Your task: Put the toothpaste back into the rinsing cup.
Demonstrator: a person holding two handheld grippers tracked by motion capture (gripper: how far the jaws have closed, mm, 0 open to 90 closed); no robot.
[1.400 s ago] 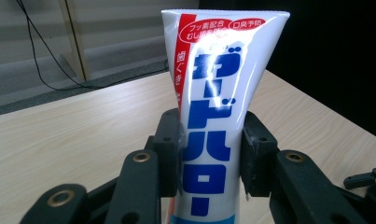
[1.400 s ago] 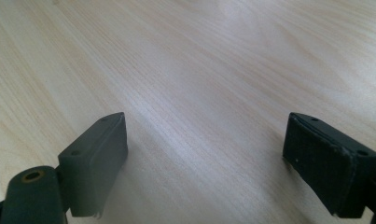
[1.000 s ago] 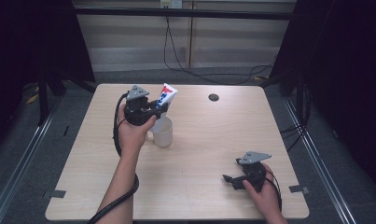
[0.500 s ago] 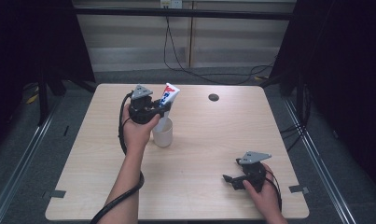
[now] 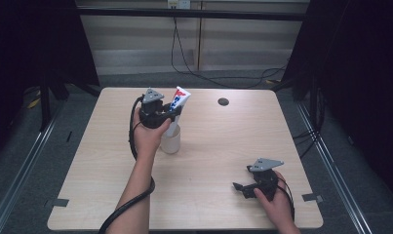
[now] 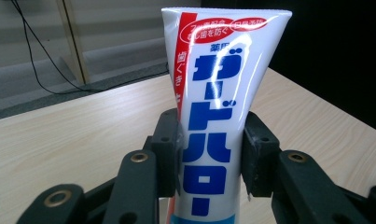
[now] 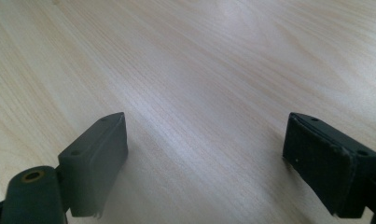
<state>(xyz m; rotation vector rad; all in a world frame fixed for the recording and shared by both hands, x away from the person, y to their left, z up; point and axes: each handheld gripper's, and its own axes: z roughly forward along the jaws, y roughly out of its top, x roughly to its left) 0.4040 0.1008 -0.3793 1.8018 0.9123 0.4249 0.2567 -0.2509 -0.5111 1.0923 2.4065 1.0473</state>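
Over the cup: left gripper [image 5: 170, 113], jaws clamped on the toothpaste tube [image 5: 176, 107]
Toothpaste tube: upright, slightly tilted, lower end at the translucent cup [image 5: 171, 141]
Cup: left of centre on the tabletop [image 5: 223, 146]
Right gripper [image 5: 239, 187]: resting near the front edge, jaws wide apart on nothing

The toothpaste tube [image 6: 218, 107] runs off the bottom edge of the left gripper view, its cap end unseen. In the high view, the left tool [image 5: 161, 113] and hand [image 5: 147, 139] cover part of the cup [image 5: 170, 141]. The small dark disc [image 5: 223, 102] on the tabletop [image 5: 208, 156] is too small to identify.
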